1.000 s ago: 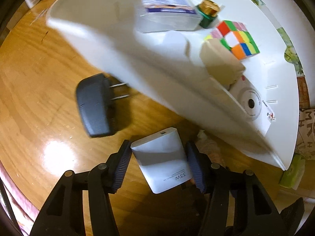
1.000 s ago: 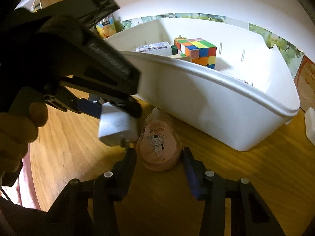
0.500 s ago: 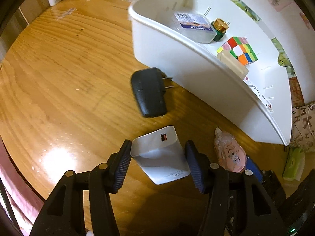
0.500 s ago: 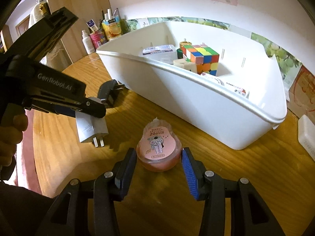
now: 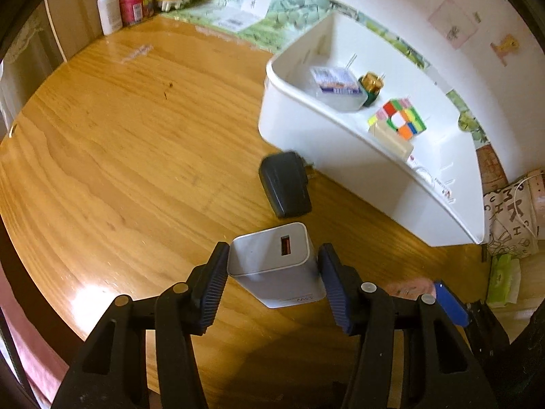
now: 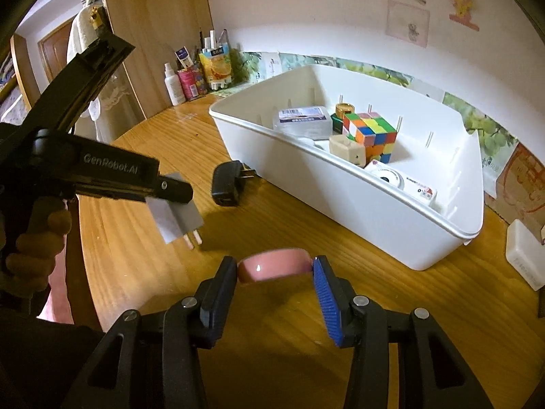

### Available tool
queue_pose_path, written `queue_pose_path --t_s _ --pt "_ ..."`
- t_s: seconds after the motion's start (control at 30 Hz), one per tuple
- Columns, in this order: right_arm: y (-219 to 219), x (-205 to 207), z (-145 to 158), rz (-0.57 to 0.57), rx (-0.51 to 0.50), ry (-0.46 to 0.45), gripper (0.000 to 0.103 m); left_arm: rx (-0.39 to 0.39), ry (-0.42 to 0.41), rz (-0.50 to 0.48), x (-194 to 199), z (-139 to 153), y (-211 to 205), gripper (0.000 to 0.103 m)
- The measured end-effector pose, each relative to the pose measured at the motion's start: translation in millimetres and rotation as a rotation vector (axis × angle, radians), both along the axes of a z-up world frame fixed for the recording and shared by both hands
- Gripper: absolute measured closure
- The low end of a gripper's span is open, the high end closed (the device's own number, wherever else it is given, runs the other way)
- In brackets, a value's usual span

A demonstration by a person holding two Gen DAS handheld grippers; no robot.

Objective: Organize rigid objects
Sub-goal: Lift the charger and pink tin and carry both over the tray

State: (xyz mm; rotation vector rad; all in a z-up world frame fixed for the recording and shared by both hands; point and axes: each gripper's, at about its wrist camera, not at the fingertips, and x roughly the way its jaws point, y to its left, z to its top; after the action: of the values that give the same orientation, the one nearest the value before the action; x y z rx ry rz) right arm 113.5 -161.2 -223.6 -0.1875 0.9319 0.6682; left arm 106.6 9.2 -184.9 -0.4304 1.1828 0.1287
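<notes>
My left gripper (image 5: 272, 272) is shut on a white USB charger (image 5: 274, 266) and holds it above the wooden table; the charger also shows in the right wrist view (image 6: 175, 213), prongs down. My right gripper (image 6: 274, 276) is shut on a pink round container (image 6: 274, 268), lifted off the table. A black plug adapter (image 5: 284, 185) lies on the table beside the white bin (image 5: 340, 156). The bin (image 6: 340, 201) holds a colour cube (image 6: 369, 131), a clear box (image 6: 303, 121), a beige block (image 6: 347, 148) and other small items.
Bottles and cartons (image 6: 194, 78) stand at the table's far corner by a wooden cabinet. A white box (image 6: 524, 255) sits right of the bin. A patterned bag (image 5: 511, 211) and green packet (image 5: 502, 279) lie at the right edge.
Both grippers have risen and pulled back from the bin. The right gripper closed on the pink container and lifted it off the table. The left gripper still holds the charger, now higher.
</notes>
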Motion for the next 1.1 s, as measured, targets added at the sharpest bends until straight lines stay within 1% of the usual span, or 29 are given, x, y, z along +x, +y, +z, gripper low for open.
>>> queue_pose_path --t_s 0.23,0.43,0.67,0.9,1.1 --pt "6.8 -6.7 13.0 -0.035 -0.013 -0.017 0.057 0.057 -0.071 -0.054 7.7 23.2 12.9 0.047" --pt "7.8 -2.8 24.1 -0.093 -0.023 -0.035 0.057 0.08 -0.153 -0.107 20.5 46.0 25.4 0.047" --pt "4.2 8.7 49.0 -0.161 -0.018 -0.072 0.057 0.094 -0.219 -0.142 37.8 69.4 38.9 0.048" --pt "-6.2 28.8 76.7 -0.221 -0.032 -0.119 0.057 0.104 -0.286 -0.187 57.8 89.7 39.0 0.048" --pt "-17.8 48.5 100.4 -0.254 -0.056 -0.193 0.057 0.116 -0.338 -0.229 74.6 105.0 31.5 0.049"
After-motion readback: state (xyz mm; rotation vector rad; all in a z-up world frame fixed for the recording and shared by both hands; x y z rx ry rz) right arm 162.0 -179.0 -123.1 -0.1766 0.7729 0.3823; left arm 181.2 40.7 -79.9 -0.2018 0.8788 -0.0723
